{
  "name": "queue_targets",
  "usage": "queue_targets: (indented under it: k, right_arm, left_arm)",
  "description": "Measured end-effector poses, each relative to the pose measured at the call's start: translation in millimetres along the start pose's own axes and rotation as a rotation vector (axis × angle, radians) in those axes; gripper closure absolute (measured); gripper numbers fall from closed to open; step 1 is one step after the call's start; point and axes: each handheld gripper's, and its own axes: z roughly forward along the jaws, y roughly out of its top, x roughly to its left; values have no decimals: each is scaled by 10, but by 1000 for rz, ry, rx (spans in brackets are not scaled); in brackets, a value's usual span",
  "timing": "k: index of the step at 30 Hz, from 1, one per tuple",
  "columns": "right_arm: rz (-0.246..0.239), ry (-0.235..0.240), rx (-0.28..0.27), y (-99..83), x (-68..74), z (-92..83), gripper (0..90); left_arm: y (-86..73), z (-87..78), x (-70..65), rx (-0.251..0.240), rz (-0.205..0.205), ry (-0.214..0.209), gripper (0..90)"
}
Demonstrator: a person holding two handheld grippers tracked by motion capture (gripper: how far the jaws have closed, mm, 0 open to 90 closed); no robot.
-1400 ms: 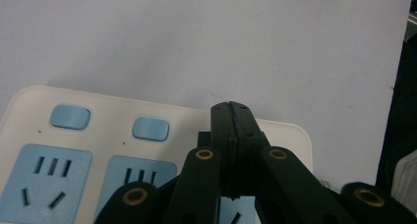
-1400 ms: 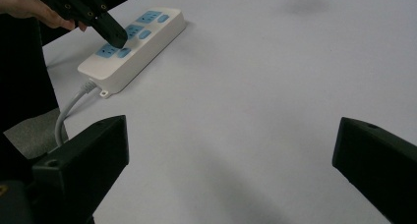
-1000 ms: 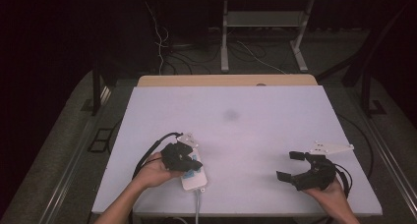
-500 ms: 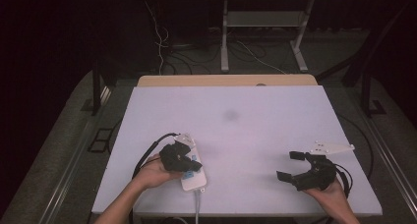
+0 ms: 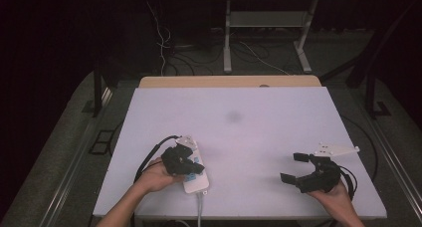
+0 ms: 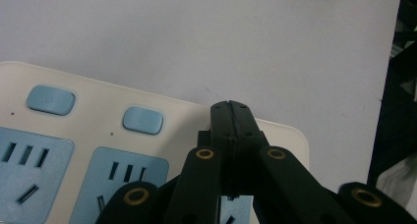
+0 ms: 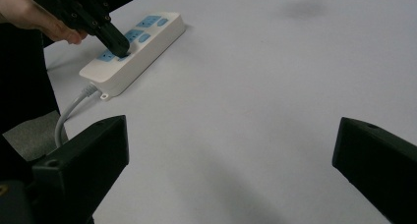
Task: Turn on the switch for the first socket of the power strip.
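Note:
A white power strip [image 5: 196,183] with blue sockets lies near the table's front left, its grey cord [image 5: 199,209] running off the front edge. My left gripper [image 5: 200,169] is shut, with nothing between its jaws. Its joined tips rest on the power strip [image 6: 98,81], close to two blue buttons [image 6: 142,120] and near one end. From the right gripper view, the left gripper [image 7: 118,46] points down onto the strip [image 7: 152,35]. My right gripper [image 5: 294,168] is held open above the bare table at the front right, its jaws [image 7: 231,170] wide apart and empty.
The white table [image 5: 259,137] has a faint dark smudge [image 5: 233,117] at its middle and a wooden strip [image 5: 229,81] along the far edge. A black cable [image 5: 149,155] loops from the left gripper. Beyond the table are cables on the floor and a metal frame [image 5: 263,23].

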Motion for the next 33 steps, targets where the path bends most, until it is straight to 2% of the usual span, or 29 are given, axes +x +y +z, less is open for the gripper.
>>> queue_targets:
  k: [6,20,23,27,33]
  right_arm:
    - [2,-4,3,-3,-4,5,2]
    - [4,-7,1,-7,-8,0,2]
    - [7,-6,-1,-8,-12,-6,2]
    - [7,-6,-1,-9,-16,-5,2]
    - [7,-7,0,-10,-17,-4,3]
  left_arm:
    - [5,-1,-24,3,17,16,897]
    - [5,-11,-13,-8,13,6,896]
    - [4,-28,-4,0,16,16,894]
    - [6,-61,2,-19,13,14,894]
    - [17,-153,9,-59,10,34,894]
